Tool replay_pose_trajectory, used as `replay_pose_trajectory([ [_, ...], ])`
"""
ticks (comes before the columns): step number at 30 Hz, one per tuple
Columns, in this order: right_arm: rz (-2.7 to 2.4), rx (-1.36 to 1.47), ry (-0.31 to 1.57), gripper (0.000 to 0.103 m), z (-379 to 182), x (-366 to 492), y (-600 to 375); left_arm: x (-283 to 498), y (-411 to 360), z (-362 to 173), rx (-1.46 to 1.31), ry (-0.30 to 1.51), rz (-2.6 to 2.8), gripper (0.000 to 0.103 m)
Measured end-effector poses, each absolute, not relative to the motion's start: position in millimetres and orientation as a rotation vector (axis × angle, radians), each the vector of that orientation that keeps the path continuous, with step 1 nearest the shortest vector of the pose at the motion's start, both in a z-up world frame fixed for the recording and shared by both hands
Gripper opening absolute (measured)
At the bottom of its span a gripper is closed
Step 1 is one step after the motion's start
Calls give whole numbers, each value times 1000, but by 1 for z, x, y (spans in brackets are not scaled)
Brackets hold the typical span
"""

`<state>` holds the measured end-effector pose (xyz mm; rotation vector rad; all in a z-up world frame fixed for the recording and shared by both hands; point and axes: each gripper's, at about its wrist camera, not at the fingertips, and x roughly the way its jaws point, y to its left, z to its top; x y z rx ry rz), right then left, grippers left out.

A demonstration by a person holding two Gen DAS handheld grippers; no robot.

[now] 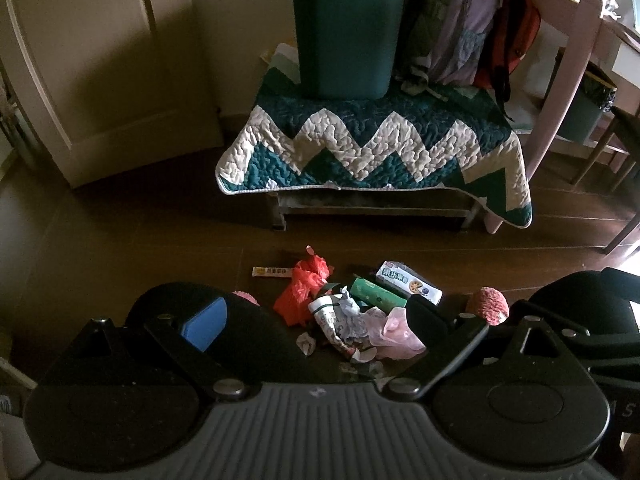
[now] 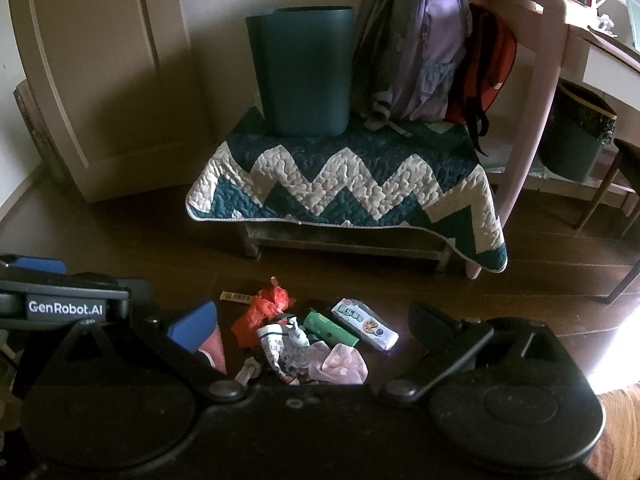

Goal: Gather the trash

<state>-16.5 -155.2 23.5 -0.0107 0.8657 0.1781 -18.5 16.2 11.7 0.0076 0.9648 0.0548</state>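
Trash lies in a heap on the dark floor: a red plastic bag (image 1: 302, 290) (image 2: 262, 308), a crumpled white wrapper (image 1: 336, 320) (image 2: 280, 346), a pink bag (image 1: 394, 332) (image 2: 340, 364), a green box (image 1: 378, 294) (image 2: 328, 326), a white snack packet (image 1: 410, 282) (image 2: 364, 322) and a yellow strip (image 1: 271, 271) (image 2: 236, 297). A dark green bin (image 1: 347, 30) (image 2: 302, 70) stands upright on the quilt-covered bench. My left gripper (image 1: 316, 316) hangs open above the heap, holding nothing. My right gripper (image 2: 312, 326) is open too, just above the same heap.
A zigzag quilt (image 1: 372, 148) (image 2: 348, 184) drapes the low bench. A purple backpack (image 1: 460, 24) (image 2: 416, 44) and a red bag (image 2: 486, 68) lean beside the bin. A pink chair frame (image 2: 532, 92), a second bin (image 2: 576, 136) and a cabinet door (image 1: 92, 64) ring the floor.
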Motion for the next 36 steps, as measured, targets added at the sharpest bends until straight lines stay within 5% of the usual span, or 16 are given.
replay_pose_trajectory([
  [36,155,-38,738,102,41,-38,-153,-43,12,33,29,845,65,97],
])
